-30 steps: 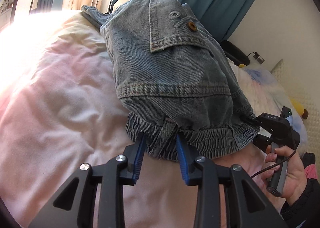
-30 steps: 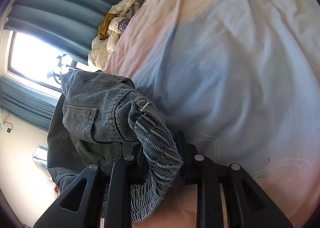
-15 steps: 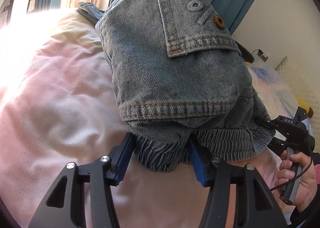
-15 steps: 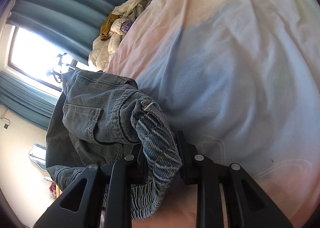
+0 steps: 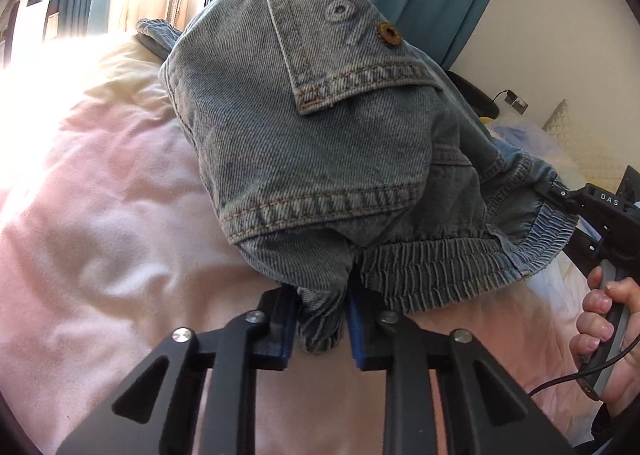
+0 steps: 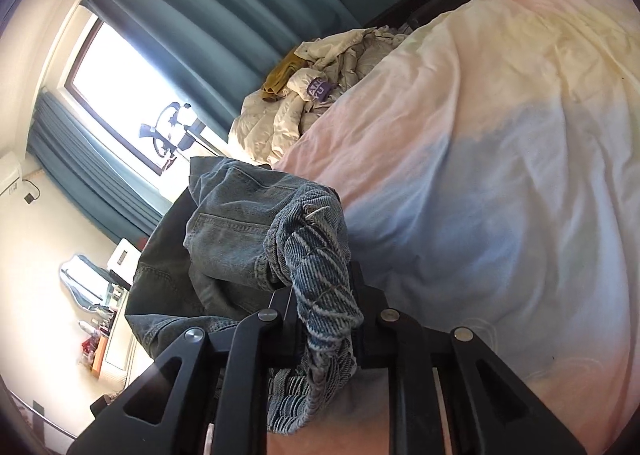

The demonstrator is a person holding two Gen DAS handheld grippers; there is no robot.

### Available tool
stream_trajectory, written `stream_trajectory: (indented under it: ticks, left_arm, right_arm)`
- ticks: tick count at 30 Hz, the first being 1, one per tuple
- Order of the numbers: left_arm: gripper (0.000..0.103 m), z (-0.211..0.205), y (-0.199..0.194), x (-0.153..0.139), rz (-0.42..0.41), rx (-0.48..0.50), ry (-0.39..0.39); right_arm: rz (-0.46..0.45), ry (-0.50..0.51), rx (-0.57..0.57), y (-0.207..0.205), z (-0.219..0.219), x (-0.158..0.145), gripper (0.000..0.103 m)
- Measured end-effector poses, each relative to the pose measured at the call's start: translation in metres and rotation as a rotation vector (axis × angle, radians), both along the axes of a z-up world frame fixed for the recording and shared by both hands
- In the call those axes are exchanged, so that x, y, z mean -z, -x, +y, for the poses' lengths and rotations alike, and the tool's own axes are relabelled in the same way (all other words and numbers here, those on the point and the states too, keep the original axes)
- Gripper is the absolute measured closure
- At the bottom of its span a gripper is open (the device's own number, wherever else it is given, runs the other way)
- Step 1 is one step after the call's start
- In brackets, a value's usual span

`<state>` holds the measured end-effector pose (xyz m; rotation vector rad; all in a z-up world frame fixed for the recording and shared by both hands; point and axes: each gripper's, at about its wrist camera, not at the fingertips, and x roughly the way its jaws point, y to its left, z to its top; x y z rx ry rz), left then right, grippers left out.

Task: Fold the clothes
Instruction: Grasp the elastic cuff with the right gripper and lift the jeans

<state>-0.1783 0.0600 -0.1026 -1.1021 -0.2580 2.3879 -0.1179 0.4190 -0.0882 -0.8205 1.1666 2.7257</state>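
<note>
Both grippers, left gripper [image 5: 322,321] and right gripper [image 6: 326,319], have just closed and are clenched on the elastic waistband of the faded blue denim garment [image 5: 320,143]. The garment is raised off the pastel duvet-covered bed [image 5: 104,223] (no fold visible yet); judged stage: early, folding and laying flat remain.

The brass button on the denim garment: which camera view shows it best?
The left wrist view. There the brass button sits in plain sight on a flap near the top of the denim garment. The right wrist view shows only folds and the bunched waistband of the garment; no button is visible.
</note>
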Motion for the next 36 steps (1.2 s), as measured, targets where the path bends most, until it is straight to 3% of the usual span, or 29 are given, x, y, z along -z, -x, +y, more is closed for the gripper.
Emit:
stream_trajectory:
  ticks: [4,8,11,17,23,26,29,33,36]
  left_arm:
    - [0.089,-0.003,-0.029,-0.018,0.021,0.003,-0.091]
    - [0.089,0.013,-0.084,-0.046,0.053,0.095,-0.123]
    - [0.089,0.037,-0.125,-0.067,0.090,0.184,-0.137]
    - [0.089,0.107,-0.169,-0.094,0.101,0.325,-0.226]
    - [0.089,0.208,-0.166,-0.108,0.140,0.440,-0.281]
    - [0.089,0.255,-0.162,-0.108,0.160,0.499,-0.295]
    - [0.089,0.338,-0.131,-0.102,0.144,0.528,-0.295]
    - [0.089,0.409,-0.095,-0.071,0.087,0.545,-0.269]
    - [0.089,0.441,-0.078,-0.042,0.060,0.558,-0.227]
  right_arm:
    - [0.080,-0.022,-0.014,-0.014,-0.003,-0.026,0.089]
    - [0.187,-0.049,-0.025,-0.043,0.004,-0.070,0.090]
    - [0.251,-0.123,-0.028,-0.066,0.016,-0.102,0.090]
    - [0.277,-0.217,-0.037,-0.088,0.080,-0.154,0.091]
    - [0.233,-0.363,-0.017,-0.063,0.153,-0.192,0.091]
    - [0.185,-0.388,0.004,-0.032,0.197,-0.196,0.091]
    - [0.106,-0.454,0.030,0.008,0.238,-0.186,0.091]
    - [-0.040,-0.570,0.053,0.068,0.287,-0.144,0.091]
    - [-0.141,-0.581,0.071,0.099,0.322,-0.093,0.091]
